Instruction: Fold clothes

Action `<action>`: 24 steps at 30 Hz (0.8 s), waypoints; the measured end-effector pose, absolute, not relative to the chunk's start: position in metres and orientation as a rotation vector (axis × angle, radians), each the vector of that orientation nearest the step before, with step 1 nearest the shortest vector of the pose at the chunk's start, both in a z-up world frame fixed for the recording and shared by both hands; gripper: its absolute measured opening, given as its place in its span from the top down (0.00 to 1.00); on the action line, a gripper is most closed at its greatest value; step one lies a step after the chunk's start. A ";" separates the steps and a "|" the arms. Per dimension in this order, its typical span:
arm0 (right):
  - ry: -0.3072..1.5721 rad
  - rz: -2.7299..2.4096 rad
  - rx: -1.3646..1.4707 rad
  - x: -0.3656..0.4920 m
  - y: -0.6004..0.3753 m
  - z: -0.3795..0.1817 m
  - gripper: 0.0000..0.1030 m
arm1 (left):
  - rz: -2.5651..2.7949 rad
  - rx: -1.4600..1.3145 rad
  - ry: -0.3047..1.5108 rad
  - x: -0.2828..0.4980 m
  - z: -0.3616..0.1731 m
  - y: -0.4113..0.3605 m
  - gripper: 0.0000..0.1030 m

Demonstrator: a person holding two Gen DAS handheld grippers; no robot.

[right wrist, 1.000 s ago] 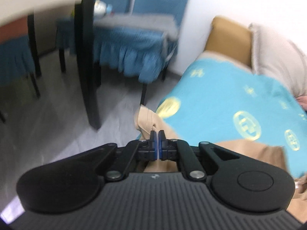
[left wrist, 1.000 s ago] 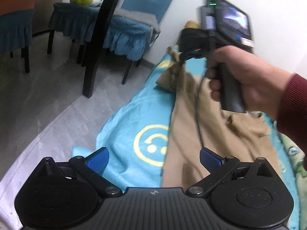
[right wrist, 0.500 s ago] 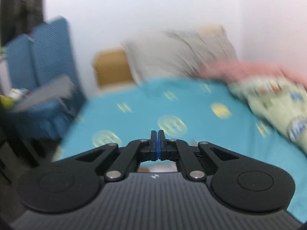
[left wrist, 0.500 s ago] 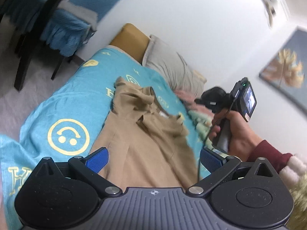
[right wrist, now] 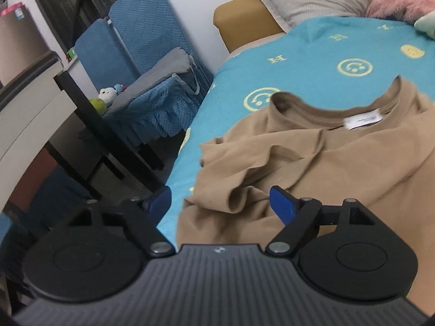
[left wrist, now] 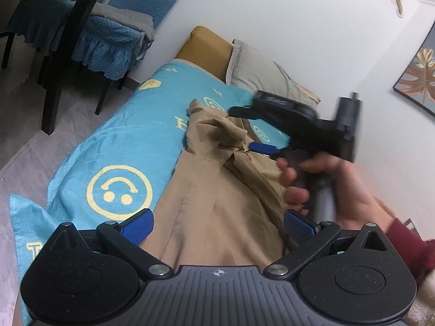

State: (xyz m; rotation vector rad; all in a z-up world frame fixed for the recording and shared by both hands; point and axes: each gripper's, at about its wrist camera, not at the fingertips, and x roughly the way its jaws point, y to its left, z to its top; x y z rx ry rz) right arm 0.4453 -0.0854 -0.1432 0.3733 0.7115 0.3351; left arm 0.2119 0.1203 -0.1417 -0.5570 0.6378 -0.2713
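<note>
Both claws hang over the bed (right wrist: pixel 312 54), my left claw (left wrist: pixel 217 224) spread and empty, my right claw (right wrist: pixel 220 201) opening with nothing between its pads, nearer the tan T-shirt's (right wrist: pixel 353 163) bunched sleeve (right wrist: pixel 231 168) just ahead.

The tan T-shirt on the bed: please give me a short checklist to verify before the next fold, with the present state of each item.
1. Tan T-shirt lies on the turquoise bedcover: ok.
2. Shirt spread flat: not ok, the sleeve is bunched.
3. Collar visible, label up: ok.
4. Right gripper free of cloth: ok, its fingers are opening with nothing pressed between them.
5. Left gripper open over the shirt: ok.
6. Hem straight: cannot tell, hidden.
</note>
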 end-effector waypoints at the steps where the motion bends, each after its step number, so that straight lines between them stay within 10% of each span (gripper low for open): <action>1: 0.719 0.312 0.350 0.451 -0.080 -0.147 0.22 | -0.272 -0.556 0.636 0.212 -0.142 0.121 0.00; 2: 0.726 0.289 0.327 0.456 -0.074 -0.150 0.27 | -0.275 -0.557 0.634 0.211 -0.141 0.121 0.00; 5: 0.749 0.203 0.223 0.464 -0.060 -0.151 0.93 | -0.328 -0.647 0.612 0.209 -0.140 0.128 0.00; 14: 0.434 0.049 0.055 0.423 -0.107 -0.087 0.94 | -0.474 -0.648 0.484 0.191 -0.123 0.127 0.00; 24: 0.737 -0.097 0.182 0.460 -0.177 -0.152 0.91 | -0.496 -0.476 0.600 0.208 -0.140 0.091 0.00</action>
